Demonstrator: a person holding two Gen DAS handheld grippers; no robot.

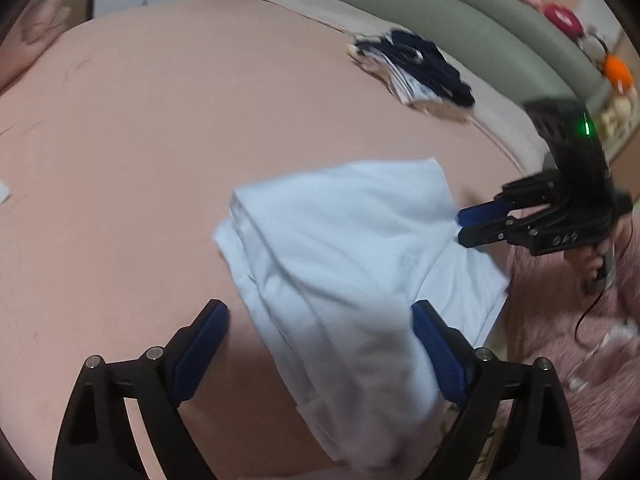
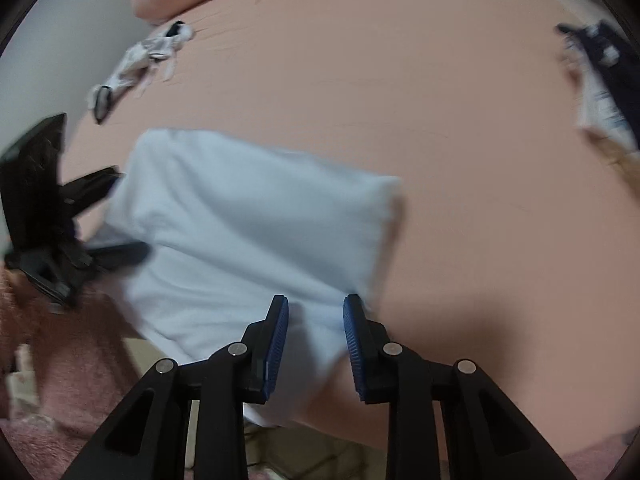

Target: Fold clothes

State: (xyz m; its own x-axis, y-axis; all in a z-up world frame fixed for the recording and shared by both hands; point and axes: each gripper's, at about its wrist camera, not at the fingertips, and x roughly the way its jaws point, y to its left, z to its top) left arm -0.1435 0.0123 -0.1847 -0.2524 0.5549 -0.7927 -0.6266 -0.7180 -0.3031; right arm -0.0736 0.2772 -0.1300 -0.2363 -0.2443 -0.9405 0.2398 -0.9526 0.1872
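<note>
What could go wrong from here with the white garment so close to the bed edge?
1. The folded white garment overhangs the near edge of the pink bed sheet; with both grippers open, nothing holds it, so it may slide off.
2. The left gripper straddles a thick bunched fold and may pinch only some layers, undoing the fold.
3. The right gripper is narrowly open at the hem; a shallow grasp could slip.

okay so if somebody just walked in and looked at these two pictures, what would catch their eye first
The pale blue folded garment stands out first, lying near the edge of the pink bed sheet. Next come the two black grippers with blue pads: the left gripper spread wide around the garment's near end, the right gripper open at its other side. A dark navy pile of clothes sits farther back on the bed.
</note>
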